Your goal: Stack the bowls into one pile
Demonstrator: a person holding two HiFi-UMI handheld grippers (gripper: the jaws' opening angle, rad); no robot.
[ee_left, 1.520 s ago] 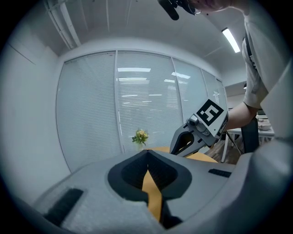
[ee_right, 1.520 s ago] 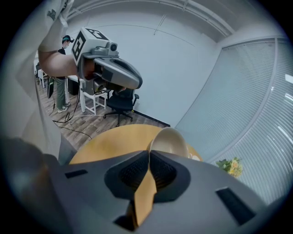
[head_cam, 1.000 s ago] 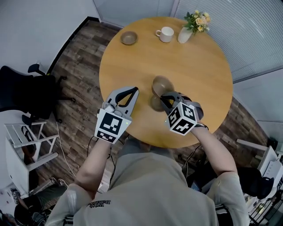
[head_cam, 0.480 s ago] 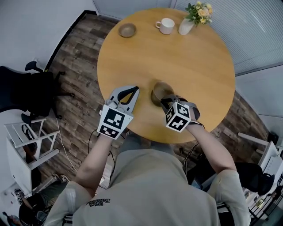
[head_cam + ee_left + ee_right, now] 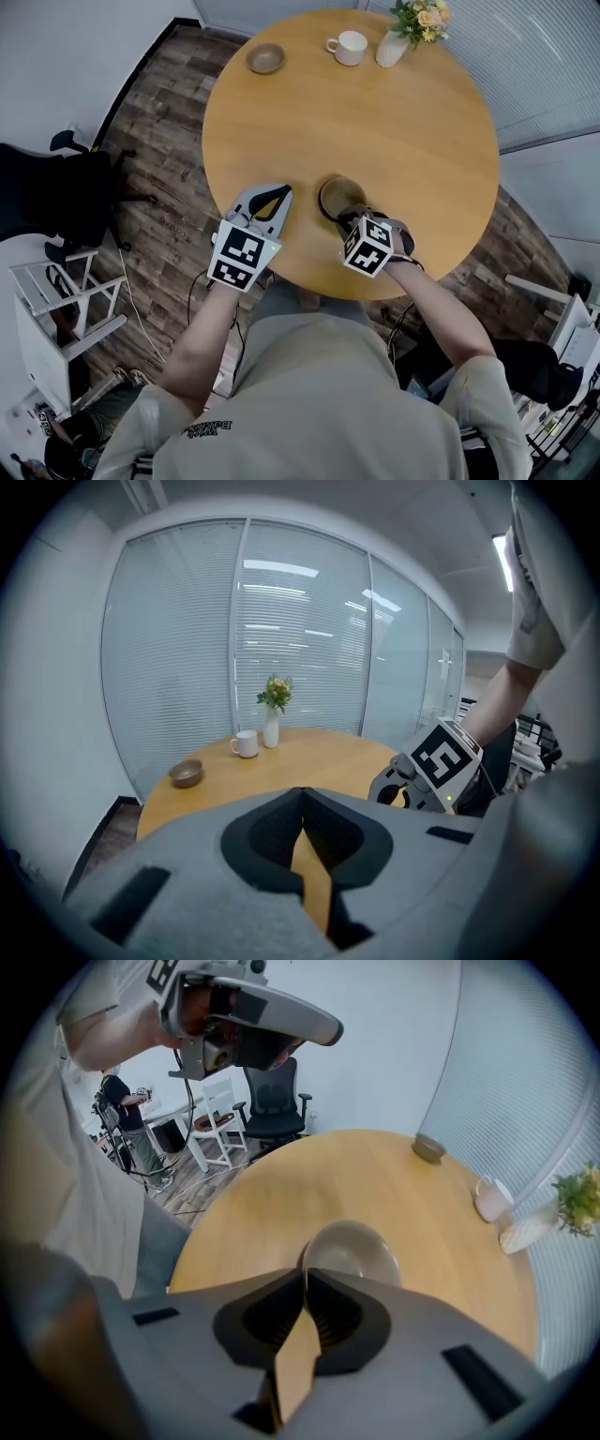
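Holding: near bowl (image 5: 341, 197), rim pinched between closed fingers of your right gripper (image 5: 350, 217), by the near counter (image 5: 412, 131) edge. Left gripper (image 5: 282, 192): fingers together, empty. Second bowl (image 5: 265, 58): far left, well apart.

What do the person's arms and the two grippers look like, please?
The left gripper and right gripper have light grey, wedge-shaped bodies with black-lined jaws. Each carries a white cube printed with black square markers. A thin dark cable trails from the left one. The person wears a beige short-sleeved shirt.
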